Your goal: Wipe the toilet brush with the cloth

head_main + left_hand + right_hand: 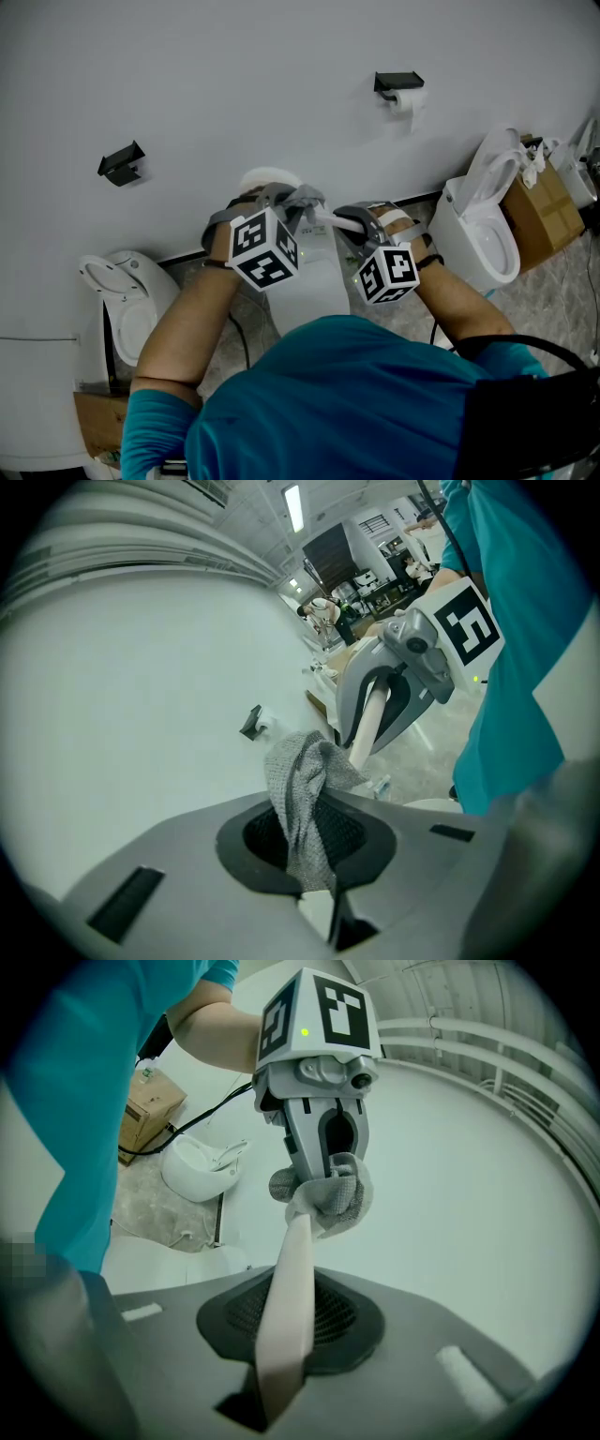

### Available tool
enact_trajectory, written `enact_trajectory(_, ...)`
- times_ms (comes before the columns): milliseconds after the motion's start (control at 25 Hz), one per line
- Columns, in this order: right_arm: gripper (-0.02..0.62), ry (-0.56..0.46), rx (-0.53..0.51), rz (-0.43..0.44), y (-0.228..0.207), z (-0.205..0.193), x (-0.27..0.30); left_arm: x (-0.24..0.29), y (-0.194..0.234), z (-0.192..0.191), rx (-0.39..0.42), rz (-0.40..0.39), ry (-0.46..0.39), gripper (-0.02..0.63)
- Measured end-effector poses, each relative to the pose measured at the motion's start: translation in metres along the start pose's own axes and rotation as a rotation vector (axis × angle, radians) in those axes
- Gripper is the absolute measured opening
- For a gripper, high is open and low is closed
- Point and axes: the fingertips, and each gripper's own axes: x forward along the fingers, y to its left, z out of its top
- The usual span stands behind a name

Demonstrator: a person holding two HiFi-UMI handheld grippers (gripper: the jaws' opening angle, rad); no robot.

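Holding toilet brush handle (289,1309) mid-air in clenched right hand-held gripper (377,726), left hand-held gripper (324,1174) pinching cloth (330,1198) bunched round its far end; could lose that thin pinch or twist handle in jaws if dragged hard.

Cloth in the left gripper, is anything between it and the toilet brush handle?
Nothing visible. The cloth, held by the left gripper, wraps the end of the toilet brush handle, which the right gripper grips.
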Motion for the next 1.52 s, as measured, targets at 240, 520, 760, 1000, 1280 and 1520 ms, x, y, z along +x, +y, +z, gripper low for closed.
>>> enact_trajectory(240,0.063,-0.005,0.002,0.0,0.0,-0.001,-0.003,0.0,0.003,-0.003,-0.008,0.002,0.012,0.037)
enact_trajectory(520,0.063,-0.011,0.012,-0.001,0.002,-0.003,-0.006,-0.001,0.007,-0.01,0.001,0.035,0.037,0.037)
enact_trajectory(760,0.063,-0.015,0.014,0.005,0.003,-0.002,-0.007,-0.002,0.013,-0.022,-0.011,0.045,0.058,0.037)
enact_trajectory(1000,0.063,-0.022,0.013,0.008,0.005,-0.003,-0.011,-0.002,0.016,-0.028,-0.026,0.057,0.07,0.037)
enact_trajectory(1280,0.063,-0.034,0.033,0.013,0.003,-0.001,-0.012,-0.007,0.023,-0.036,-0.046,0.07,0.073,0.037)
enact_trajectory(1520,0.063,-0.034,0.05,0.012,0.002,-0.004,-0.014,-0.009,0.029,-0.048,-0.053,0.087,0.098,0.037)
